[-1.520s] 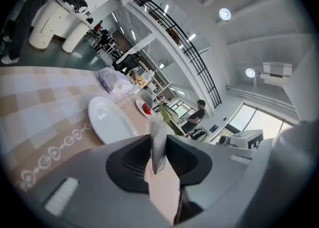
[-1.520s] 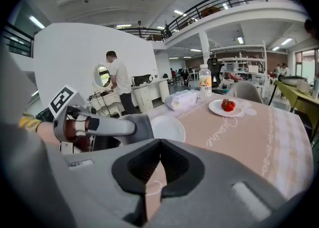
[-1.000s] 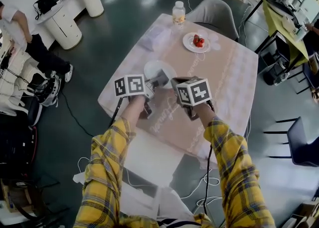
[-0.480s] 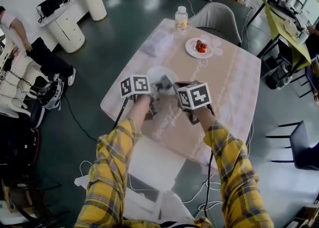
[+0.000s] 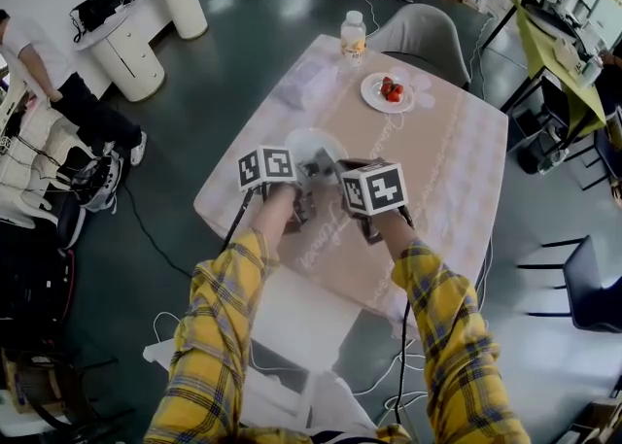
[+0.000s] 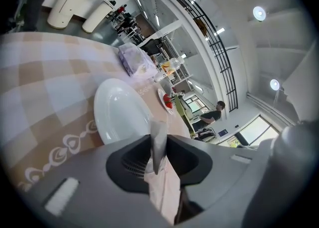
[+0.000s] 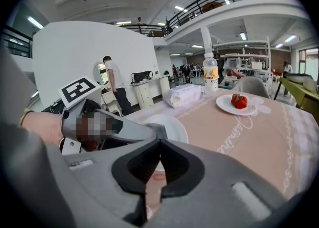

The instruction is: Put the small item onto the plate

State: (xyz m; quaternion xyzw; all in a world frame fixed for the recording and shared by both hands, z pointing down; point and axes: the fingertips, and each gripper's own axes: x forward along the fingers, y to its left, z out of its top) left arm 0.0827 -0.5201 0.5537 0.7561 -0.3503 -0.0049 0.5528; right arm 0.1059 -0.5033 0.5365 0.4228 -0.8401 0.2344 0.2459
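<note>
The left hand-held gripper (image 6: 158, 148) pinches a small thin grey item (image 6: 159, 131) between its narrowly parted jaws, at the near rim of the white plate (image 6: 119, 112) just ahead of it on the surface (image 6: 45, 87), while the right hand-held gripper (image 7: 158, 144) beside it has its jaws together on nothing.

Plate (image 5: 303, 137) half hidden behind left gripper (image 5: 319, 168), pinched small item (image 6: 159, 142) — unidentifiable sliver

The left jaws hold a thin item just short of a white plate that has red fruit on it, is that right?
Not quite: the plate ahead of the left gripper and its thin item is empty. The red fruit lies on another plate farther off, as the left gripper view shows.
</note>
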